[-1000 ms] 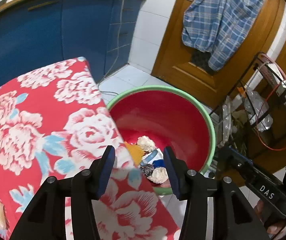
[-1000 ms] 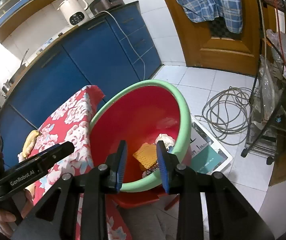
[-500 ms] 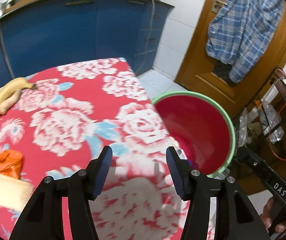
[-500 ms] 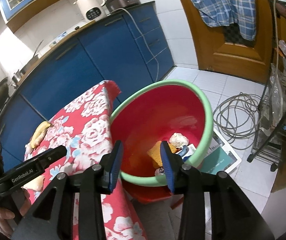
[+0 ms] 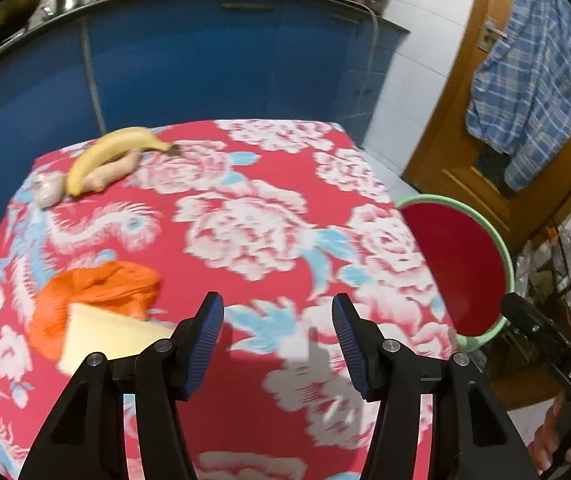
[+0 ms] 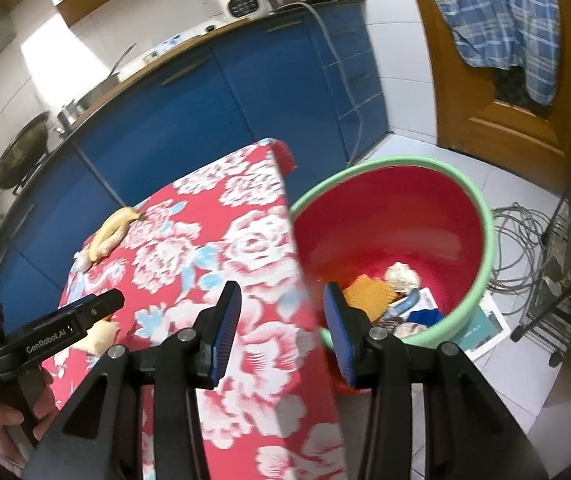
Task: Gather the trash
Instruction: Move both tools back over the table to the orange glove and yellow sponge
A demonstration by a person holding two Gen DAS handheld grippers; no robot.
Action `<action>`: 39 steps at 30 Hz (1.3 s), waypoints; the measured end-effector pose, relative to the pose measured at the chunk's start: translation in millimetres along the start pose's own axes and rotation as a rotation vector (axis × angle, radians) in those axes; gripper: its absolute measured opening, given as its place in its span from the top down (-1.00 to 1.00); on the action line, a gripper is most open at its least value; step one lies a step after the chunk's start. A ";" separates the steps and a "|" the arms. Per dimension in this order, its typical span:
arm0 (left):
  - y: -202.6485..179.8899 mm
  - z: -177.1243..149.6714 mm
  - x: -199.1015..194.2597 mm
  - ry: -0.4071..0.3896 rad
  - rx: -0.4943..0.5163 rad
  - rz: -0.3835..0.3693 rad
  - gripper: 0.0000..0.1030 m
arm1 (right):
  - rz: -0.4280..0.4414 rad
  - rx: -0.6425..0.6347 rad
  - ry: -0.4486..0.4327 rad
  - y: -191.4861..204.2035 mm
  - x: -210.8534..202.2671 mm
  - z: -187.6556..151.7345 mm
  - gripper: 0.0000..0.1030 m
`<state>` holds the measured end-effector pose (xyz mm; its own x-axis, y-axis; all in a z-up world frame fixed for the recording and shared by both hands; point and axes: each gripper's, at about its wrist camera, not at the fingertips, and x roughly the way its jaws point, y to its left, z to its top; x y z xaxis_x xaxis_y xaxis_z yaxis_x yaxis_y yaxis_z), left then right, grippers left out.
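My left gripper (image 5: pixel 277 340) open, empty. Right gripper (image 6: pixel 281 324) empty, jaws opening. Orange bag (image 5: pixel 97 296), pale sponge (image 5: pixel 113 340) lower left on table (image 5: pixel 269 208); bin (image 6: pixel 481 240) right. Risk: soft bag slips from pads, banana (image 5: pixel 109 152) grabbed by mistake.

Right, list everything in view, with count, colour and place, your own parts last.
table: one, red floral cloth, centre
banana: one, yellow, table's far corner
pale lumps: two, beige, beside the banana
orange bag: one, near table edge
pale block: one, cream, against the orange bag
bin: one, red with green rim, beside the table
trash: several pieces, mixed colours, bin bottom
cabinets: blue, behind
plaid shirt: one, blue, on wooden door
cable coil: grey, floor
left gripper: empty, open
right gripper: empty, jaws opening
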<state>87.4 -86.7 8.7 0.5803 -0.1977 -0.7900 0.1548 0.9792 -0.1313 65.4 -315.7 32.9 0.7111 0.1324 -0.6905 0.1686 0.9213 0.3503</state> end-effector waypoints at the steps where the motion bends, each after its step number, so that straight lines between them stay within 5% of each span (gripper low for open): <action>1: 6.7 -1.2 -2.8 -0.003 -0.011 0.009 -0.12 | 0.008 -0.008 0.004 5.2 1.5 -0.6 0.10; 26: 146.4 -38.4 -38.4 -0.049 -0.255 0.163 -0.13 | 0.159 -0.179 0.154 133.7 52.6 -37.8 0.06; 39: 185.4 -50.2 -43.9 -0.053 -0.331 0.208 -0.13 | 0.225 -0.325 0.258 187.9 80.4 -56.5 -0.20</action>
<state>50.4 105.9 -11.0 0.6142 0.0130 -0.7891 -0.2314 0.9589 -0.1643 115.6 -111.3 7.4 0.5059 0.3901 -0.7694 -0.2214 0.9208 0.3212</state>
